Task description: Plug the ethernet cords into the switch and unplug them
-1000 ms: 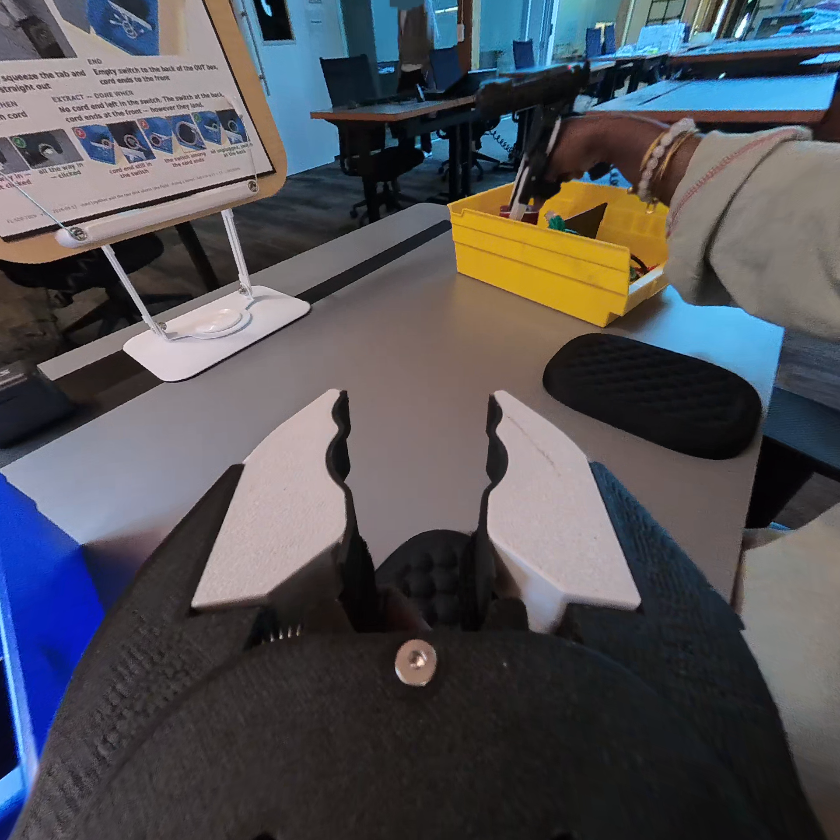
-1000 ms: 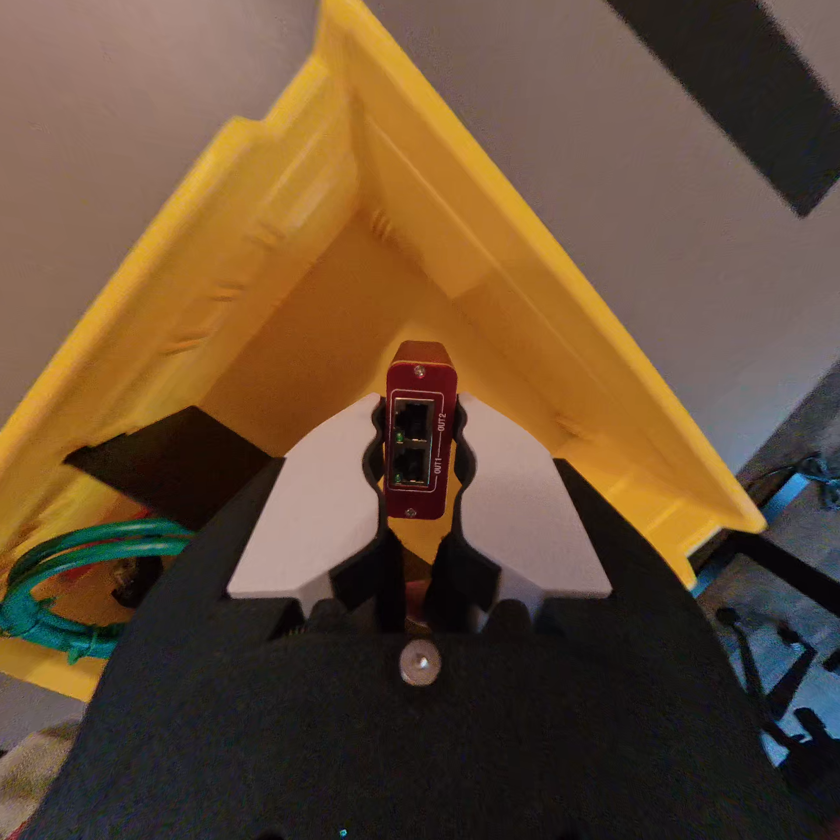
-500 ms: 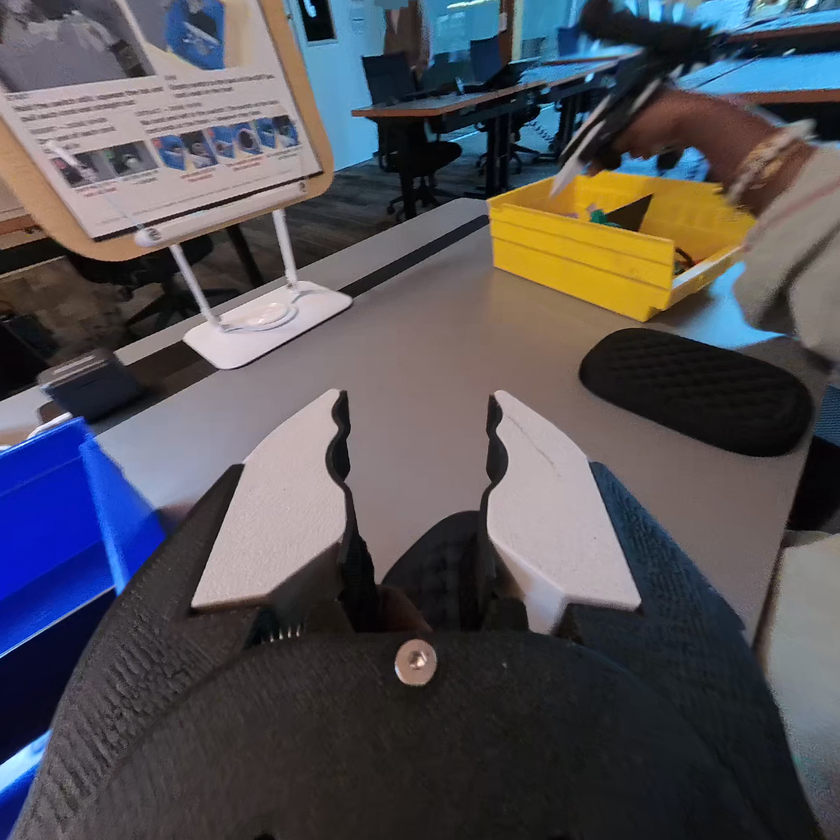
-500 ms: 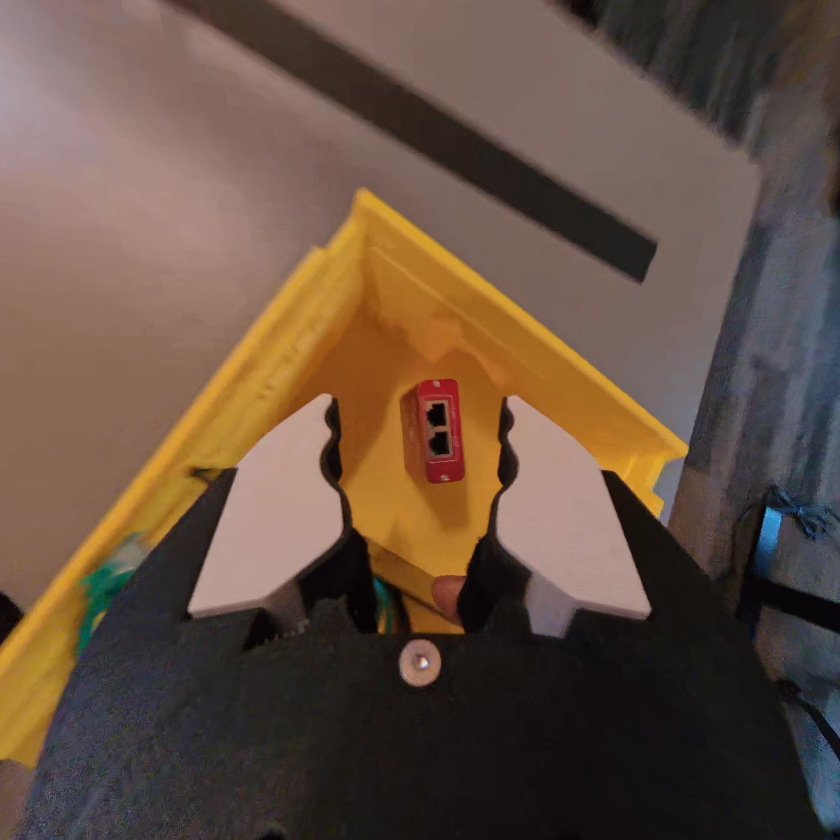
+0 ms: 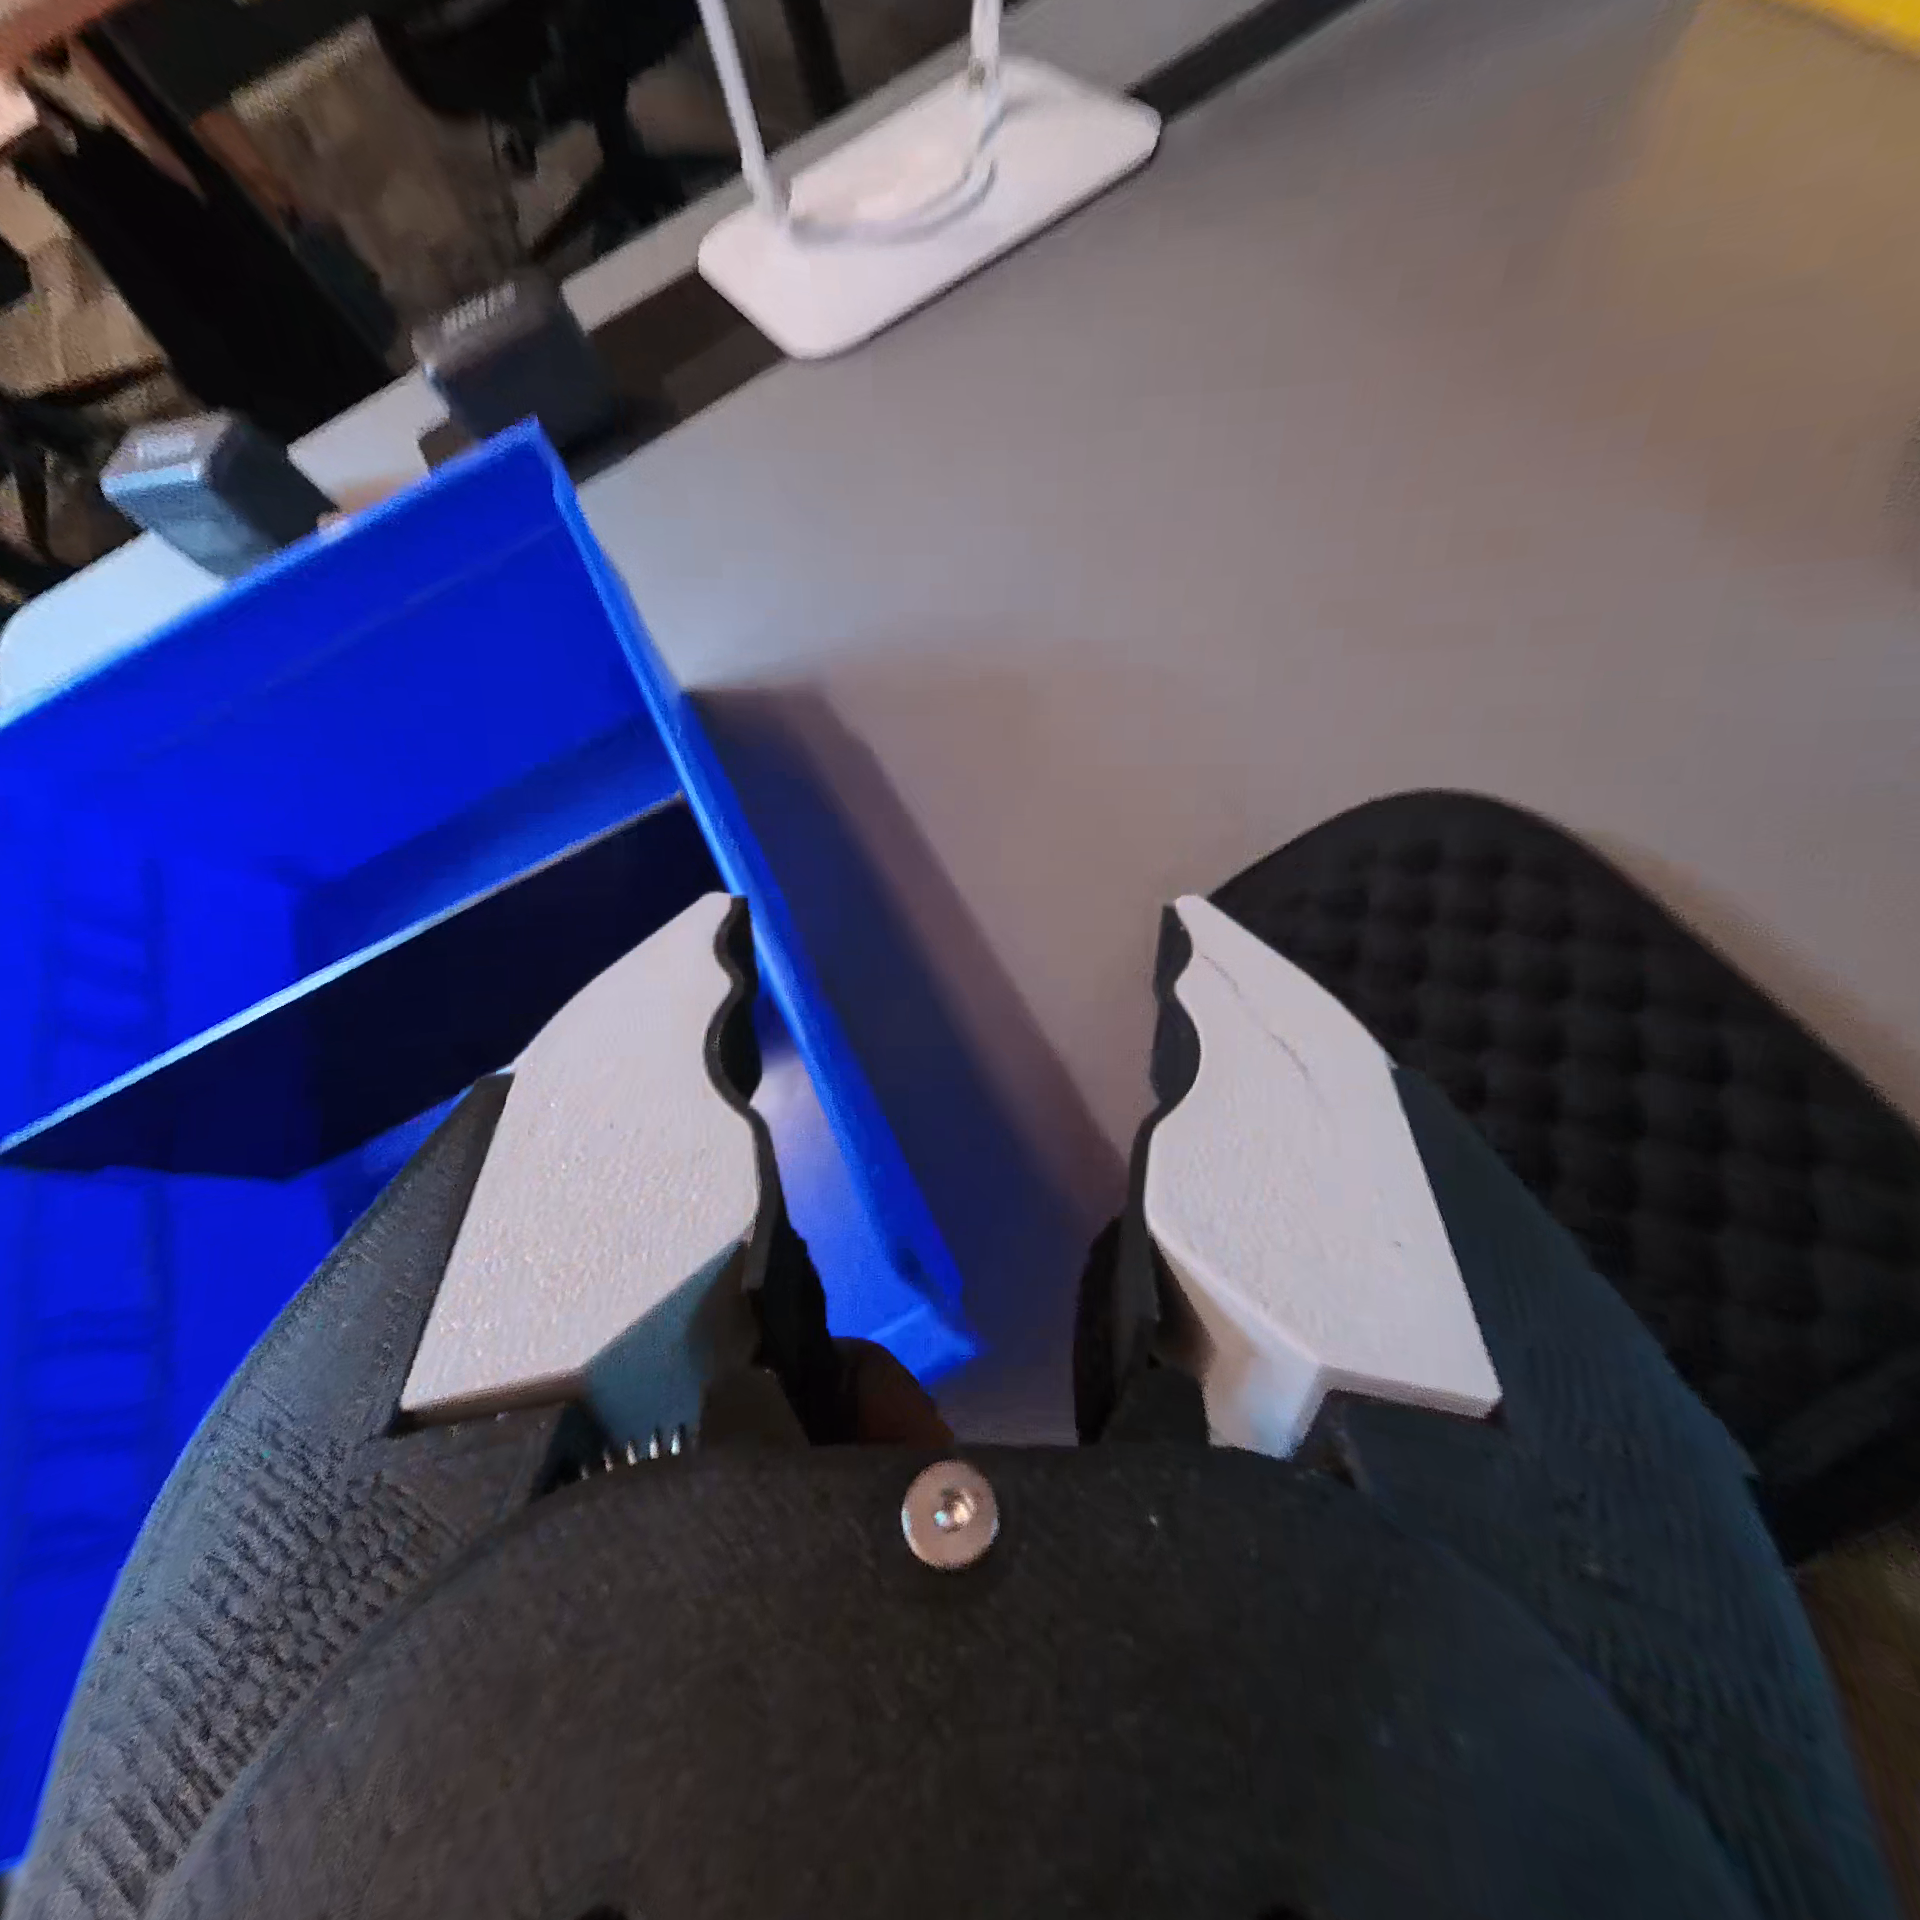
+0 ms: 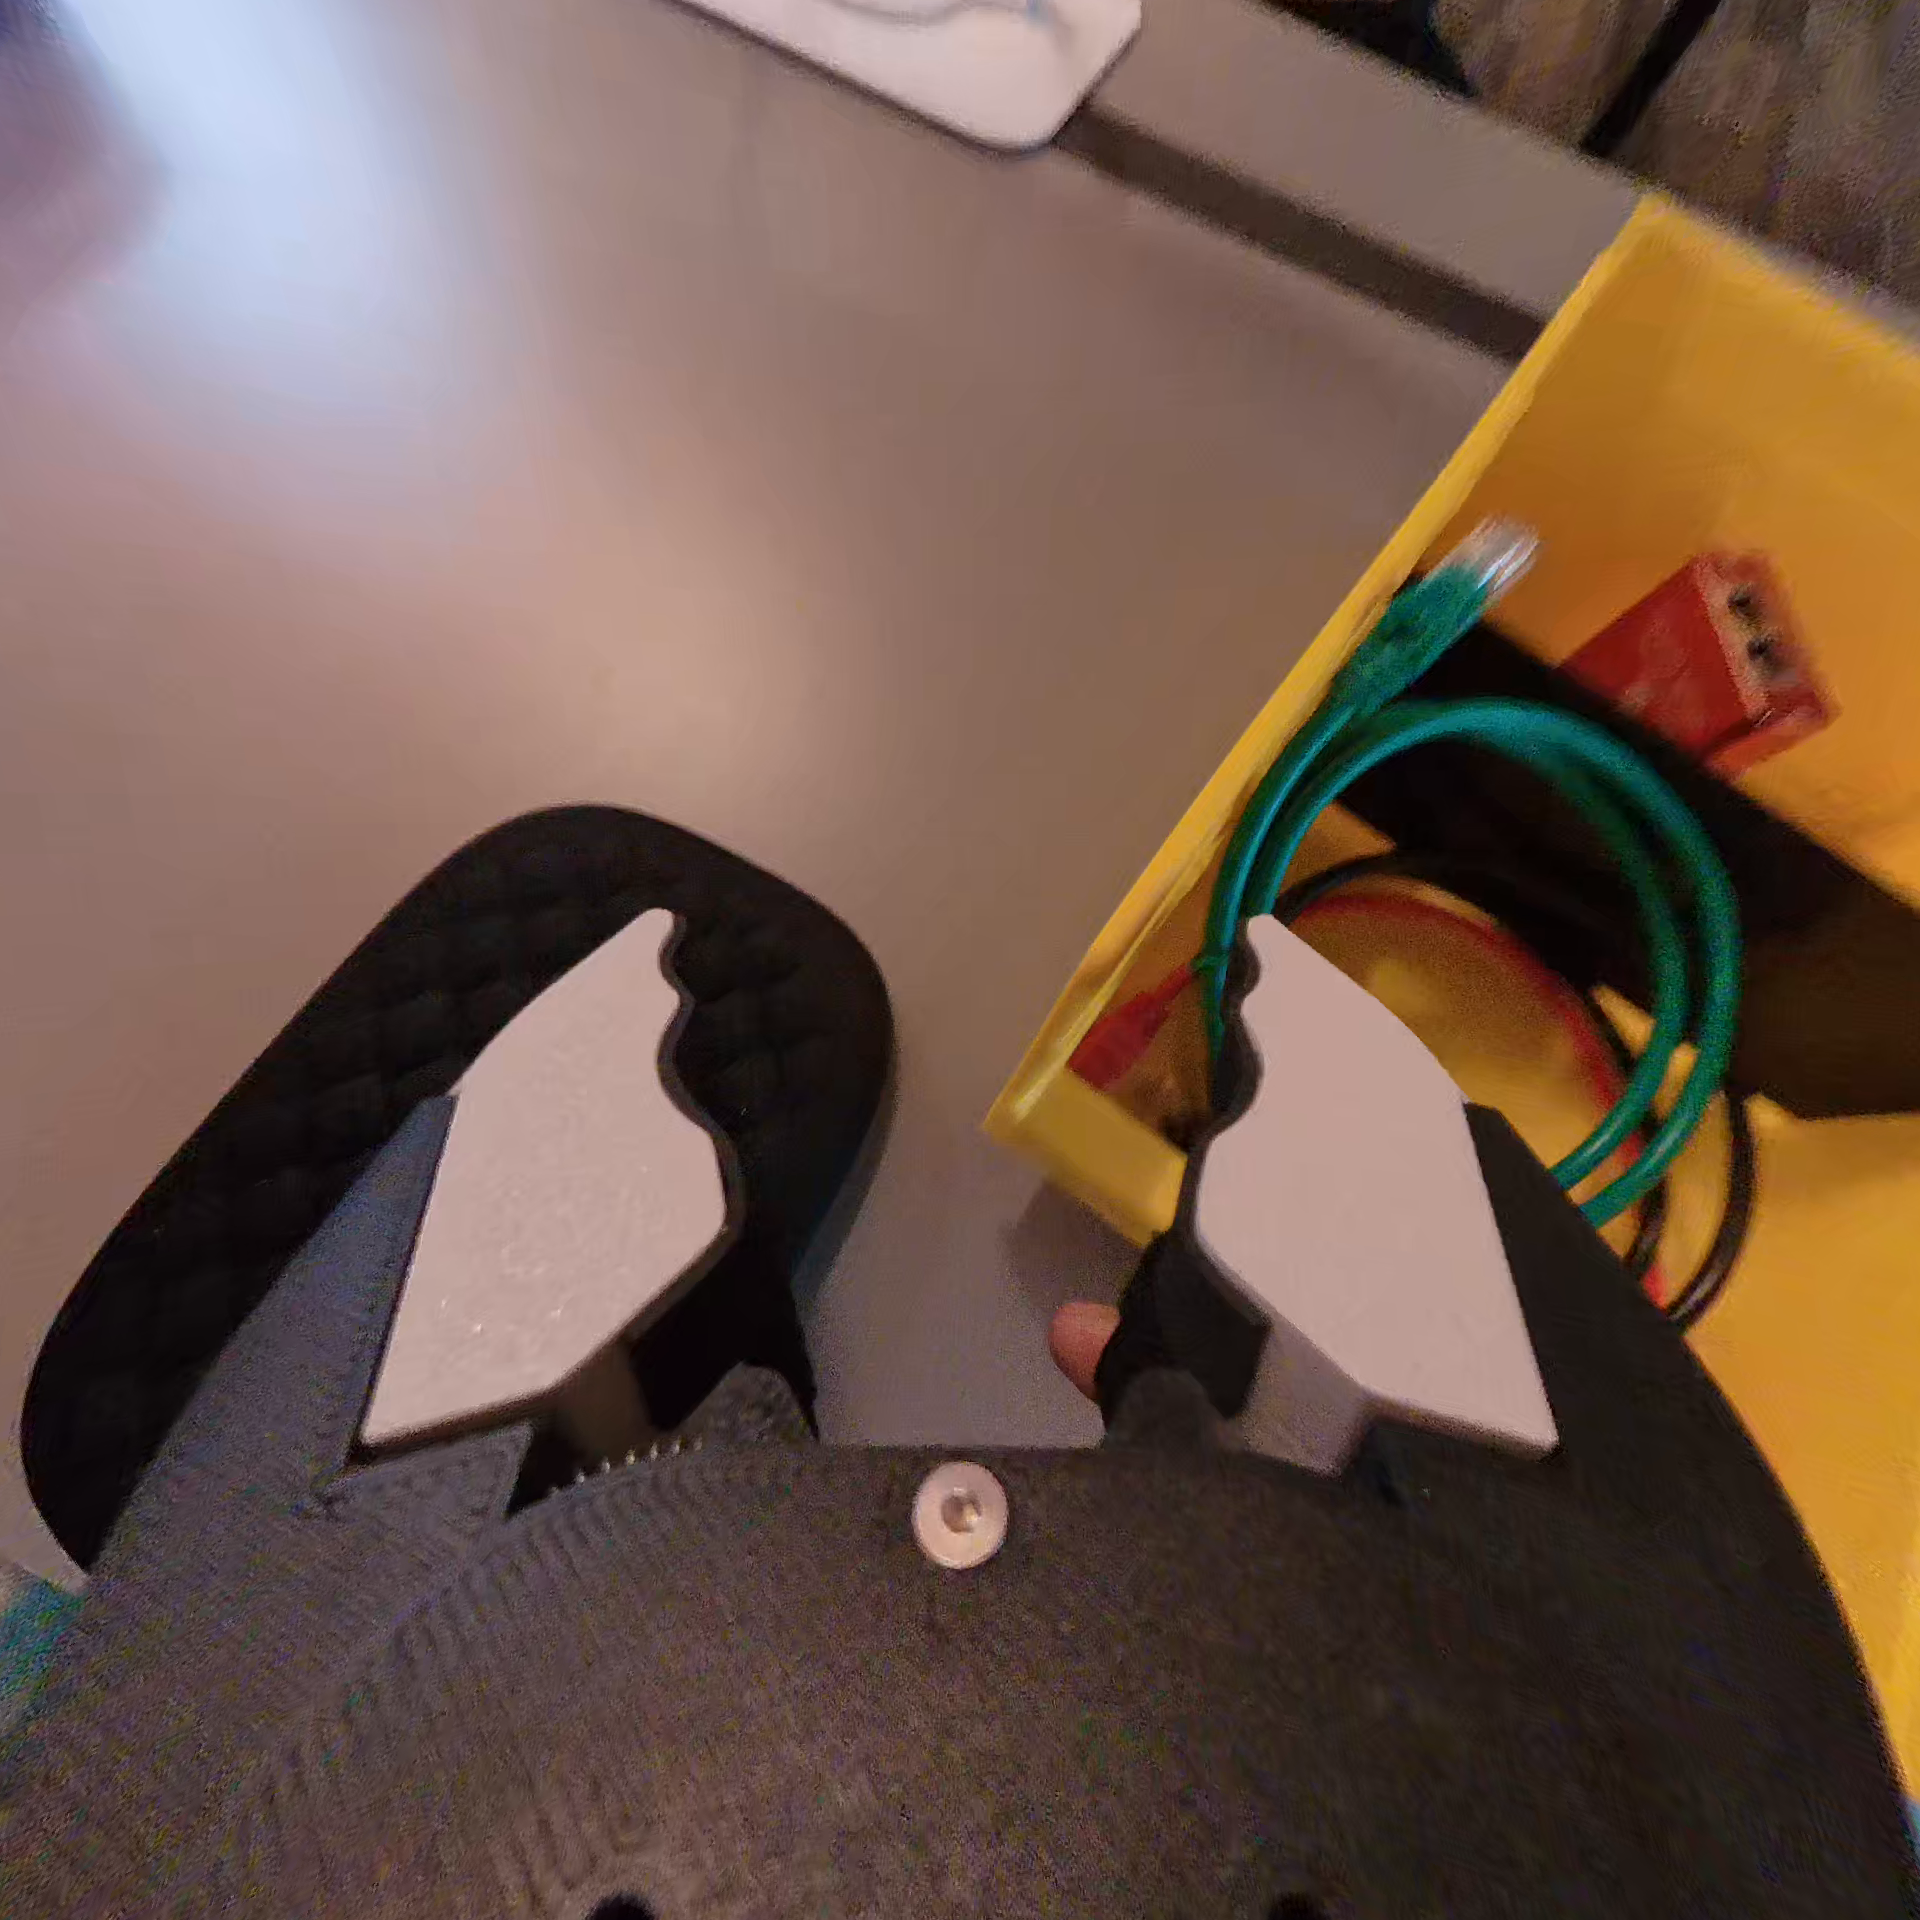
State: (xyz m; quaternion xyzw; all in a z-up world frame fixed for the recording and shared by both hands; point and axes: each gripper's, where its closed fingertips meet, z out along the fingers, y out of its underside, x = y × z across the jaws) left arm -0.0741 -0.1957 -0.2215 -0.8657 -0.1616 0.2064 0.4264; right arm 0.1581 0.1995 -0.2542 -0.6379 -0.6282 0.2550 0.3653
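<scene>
Boxy red switch (image 6: 1704, 665) and looped green cord (image 6: 1621, 831) in yellow bin (image 6: 1226, 831).

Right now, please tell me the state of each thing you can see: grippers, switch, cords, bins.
left gripper: open, empty
right gripper: open, empty
red switch: lying in the yellow bin, visible ports empty
green cord: coiled in the bin, its visible plug free
yellow bin: on the table, holds cords and switch
blue bin: on the table, visible part empty

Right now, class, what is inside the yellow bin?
Inside the yellow bin lie the red switch, a coiled green ethernet cord and red and black cords beneath it. The right gripper covers the bin's near part, so anything there is hidden.
</scene>
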